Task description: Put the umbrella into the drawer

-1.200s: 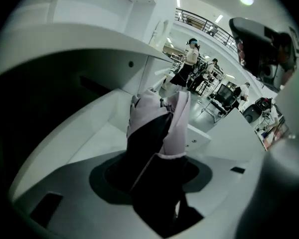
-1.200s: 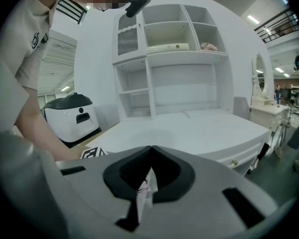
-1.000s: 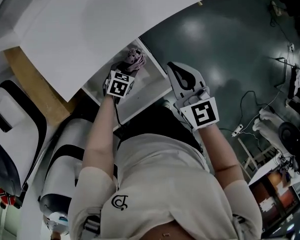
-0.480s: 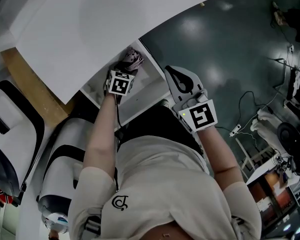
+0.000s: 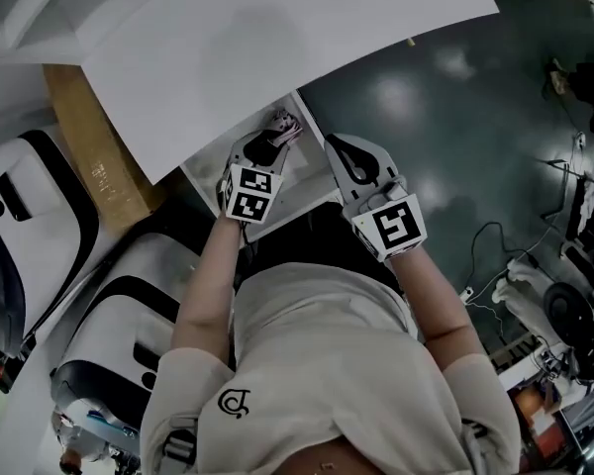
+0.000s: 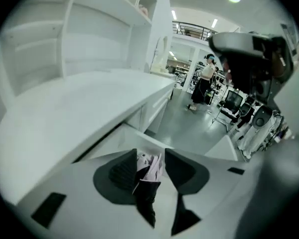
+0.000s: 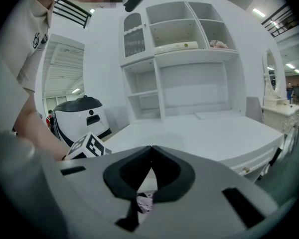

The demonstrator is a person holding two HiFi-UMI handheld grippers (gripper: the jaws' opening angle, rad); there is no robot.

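Observation:
A folded pink and black umbrella (image 5: 282,125) lies in the open white drawer (image 5: 312,163) under the desk top (image 5: 277,38). My left gripper (image 5: 267,148) hangs just above and behind it. In the left gripper view the umbrella (image 6: 150,167) shows through the gap between the jaws of my left gripper (image 6: 150,154), which are closing, with the pads apart and not pressing on it. My right gripper (image 5: 335,148) is beside the drawer's right end. Its jaws meet at the tip in the right gripper view (image 7: 150,162), and the umbrella (image 7: 144,201) shows below them.
White and black rounded machines (image 5: 20,226) (image 5: 119,325) stand left of the desk, beside a brown board (image 5: 89,156). Dark floor (image 5: 475,117) with cables lies to the right. A white shelf unit (image 7: 184,49) rises over the desk. A person (image 6: 205,78) stands far off.
My left gripper has drawn up and back from the drawer, and the umbrella stays inside. My right gripper has shifted a little toward the drawer.

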